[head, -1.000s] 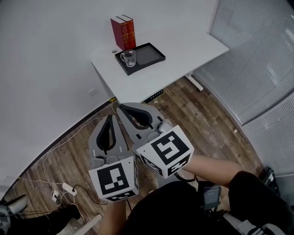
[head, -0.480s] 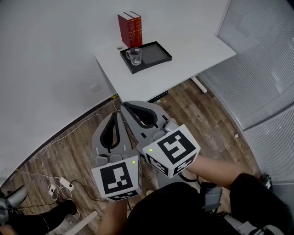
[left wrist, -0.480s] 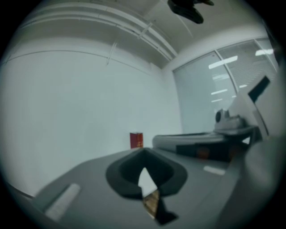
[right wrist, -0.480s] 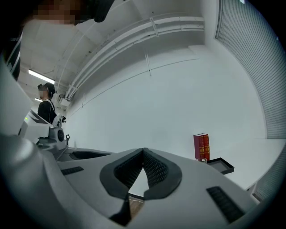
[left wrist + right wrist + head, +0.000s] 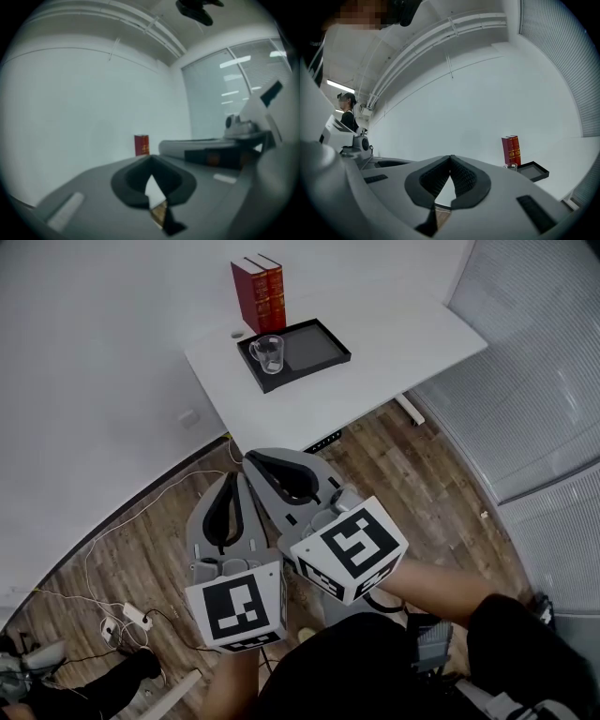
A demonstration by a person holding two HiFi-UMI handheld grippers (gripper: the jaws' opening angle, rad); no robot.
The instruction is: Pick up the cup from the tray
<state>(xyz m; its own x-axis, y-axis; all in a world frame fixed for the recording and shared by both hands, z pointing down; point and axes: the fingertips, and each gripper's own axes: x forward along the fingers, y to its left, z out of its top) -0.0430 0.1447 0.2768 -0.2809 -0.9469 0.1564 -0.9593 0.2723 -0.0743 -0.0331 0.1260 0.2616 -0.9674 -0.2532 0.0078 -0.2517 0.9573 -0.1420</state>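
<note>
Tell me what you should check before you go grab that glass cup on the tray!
1. Cup upright in the tray: ok.
2. Left gripper empty: ok, jaws shut on nothing.
3. Right gripper empty: ok, also shut on nothing.
4. Jaws open wide enough for the cup: not ok.
5. Grippers close to the table: not ok, both hang over the floor.
6. Room behind the cup: cannot tell; the red books stand close.
</note>
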